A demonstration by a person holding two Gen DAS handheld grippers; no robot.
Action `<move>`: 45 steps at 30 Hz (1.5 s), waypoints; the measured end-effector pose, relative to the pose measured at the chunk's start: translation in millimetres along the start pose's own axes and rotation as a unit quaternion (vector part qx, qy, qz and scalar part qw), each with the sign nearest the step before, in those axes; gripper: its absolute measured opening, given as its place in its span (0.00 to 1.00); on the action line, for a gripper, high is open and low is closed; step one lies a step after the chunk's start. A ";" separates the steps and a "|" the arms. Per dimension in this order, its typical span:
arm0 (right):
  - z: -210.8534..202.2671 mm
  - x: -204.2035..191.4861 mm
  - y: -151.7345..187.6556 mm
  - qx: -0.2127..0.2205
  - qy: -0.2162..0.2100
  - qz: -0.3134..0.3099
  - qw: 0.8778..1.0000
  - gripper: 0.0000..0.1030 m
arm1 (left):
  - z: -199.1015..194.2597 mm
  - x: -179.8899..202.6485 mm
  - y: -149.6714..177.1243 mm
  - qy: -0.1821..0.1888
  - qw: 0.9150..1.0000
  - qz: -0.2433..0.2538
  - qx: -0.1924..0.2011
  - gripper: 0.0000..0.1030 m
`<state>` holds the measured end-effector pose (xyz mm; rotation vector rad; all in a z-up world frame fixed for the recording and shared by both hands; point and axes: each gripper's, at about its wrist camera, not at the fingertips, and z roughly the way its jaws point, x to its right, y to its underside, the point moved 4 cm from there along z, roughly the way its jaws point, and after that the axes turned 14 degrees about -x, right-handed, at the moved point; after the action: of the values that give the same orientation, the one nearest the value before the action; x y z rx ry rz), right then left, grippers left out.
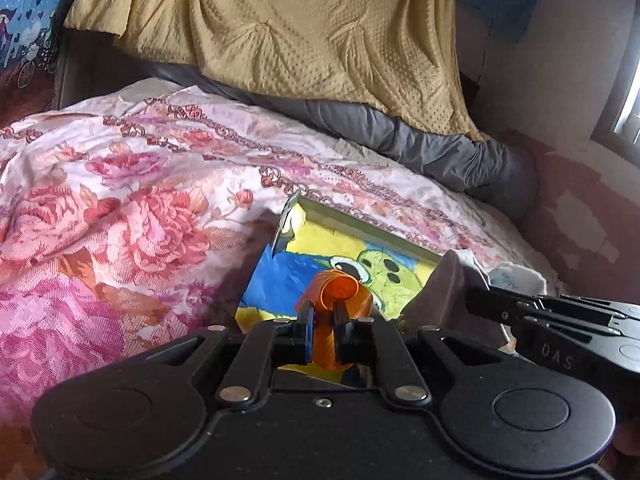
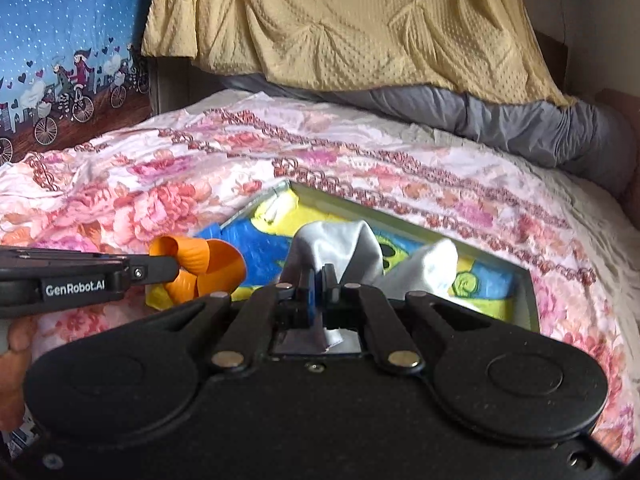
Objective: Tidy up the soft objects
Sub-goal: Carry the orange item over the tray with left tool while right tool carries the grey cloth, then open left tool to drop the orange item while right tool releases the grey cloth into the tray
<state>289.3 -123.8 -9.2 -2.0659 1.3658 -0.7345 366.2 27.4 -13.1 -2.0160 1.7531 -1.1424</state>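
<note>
A bed (image 2: 460, 184) covered by a pink floral bedspread (image 1: 120, 208) carries the things. A shallow box (image 2: 530, 300) with a blue, yellow and green cartoon lining rests on the bedspread near the bed's near edge. A grey bolster (image 2: 540, 128) lies along the far edge, partly under a hanging yellow blanket (image 2: 360, 28).

A bed under a pink floral quilted bedspread (image 2: 360, 152) fills the room, with a yellow dimpled blanket (image 2: 360, 20) draped over a grey bolster (image 2: 540, 128) at the far side, a blue bicycle-print curtain (image 2: 60, 40) far left and a bright window (image 1: 628, 108) at right.

Orange ribbon (image 1: 335, 286), pink floral bedspread (image 1: 120, 208)
</note>
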 end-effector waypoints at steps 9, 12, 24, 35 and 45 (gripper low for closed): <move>11.5 0.0 6.1 -0.012 -0.003 0.008 1.000 0.01 | 7.6 -1.9 3.4 -0.007 1.000 -0.011 -0.016 0.13; 8.2 -1.3 5.8 -0.016 -0.001 0.008 1.000 0.03 | 6.9 -0.7 2.9 -0.012 1.000 -0.014 -0.022 0.14; -18.6 1.7 3.3 -0.005 -0.004 0.012 1.000 0.29 | -9.4 8.2 3.0 -0.024 0.999 -0.002 -0.022 0.23; -81.0 14.2 15.5 0.045 -0.026 0.048 0.997 0.48 | -70.6 17.6 11.9 -0.039 0.998 0.019 0.035 0.51; -163.2 16.9 44.6 0.100 -0.051 0.069 0.991 0.77 | -154.3 45.4 32.0 -0.032 0.994 0.049 0.097 0.77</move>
<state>152.5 -178.1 75.9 -1.8090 1.3065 -0.6695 236.9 24.7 87.8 -1.8131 1.6223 -1.1559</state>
